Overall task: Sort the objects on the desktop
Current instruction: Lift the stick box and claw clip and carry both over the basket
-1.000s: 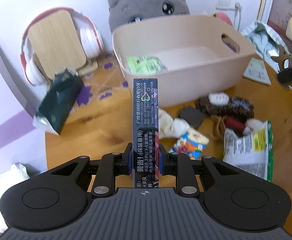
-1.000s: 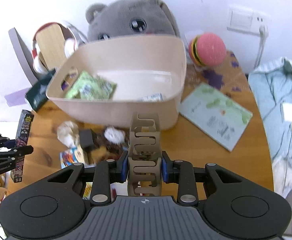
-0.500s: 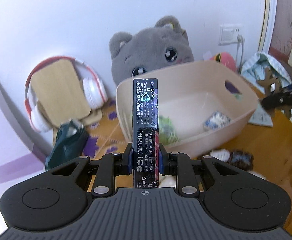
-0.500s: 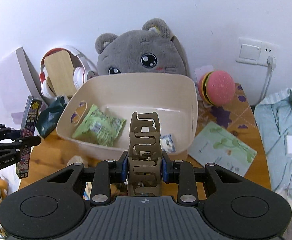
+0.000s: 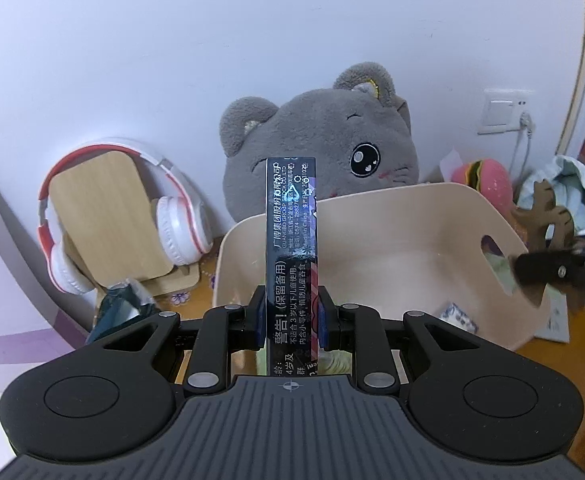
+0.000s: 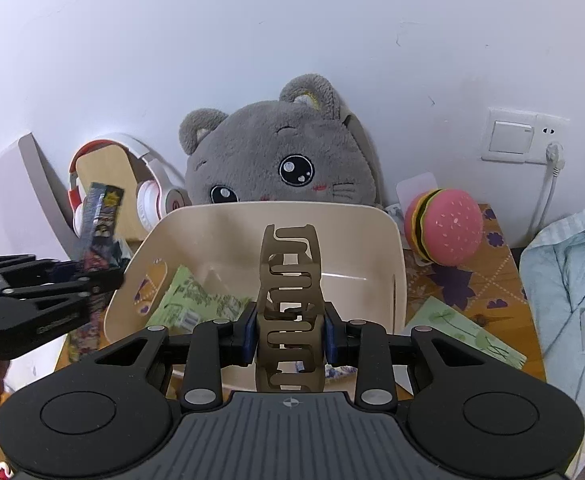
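My left gripper (image 5: 291, 316) is shut on a tall dark box (image 5: 291, 240) with white print, held upright in front of the beige bin (image 5: 412, 236). In the right wrist view, my right gripper (image 6: 291, 332) is shut on a brown hair claw (image 6: 291, 276), raised over the near rim of the bin (image 6: 228, 228). A green packet (image 6: 196, 304) lies inside the bin, and a small white-blue packet (image 5: 458, 318) too. Each gripper shows in the other's view: the left gripper (image 6: 92, 280) with the box (image 6: 100, 216), the right gripper (image 5: 548, 270) with the claw (image 5: 548, 208).
A grey cat plush (image 6: 284, 160) leans on the wall behind the bin. White-red headphones (image 5: 176, 224) hang on a wooden stand at left, with a dark green packet (image 5: 120, 308) below. A burger toy (image 6: 444, 232), a green booklet (image 6: 464, 332) and a blue cloth (image 6: 572, 288) lie to the right.
Both grippers have risen and come closer to the bin with their objects still held. The loose clutter on the table in front of the bin has dropped out of view.
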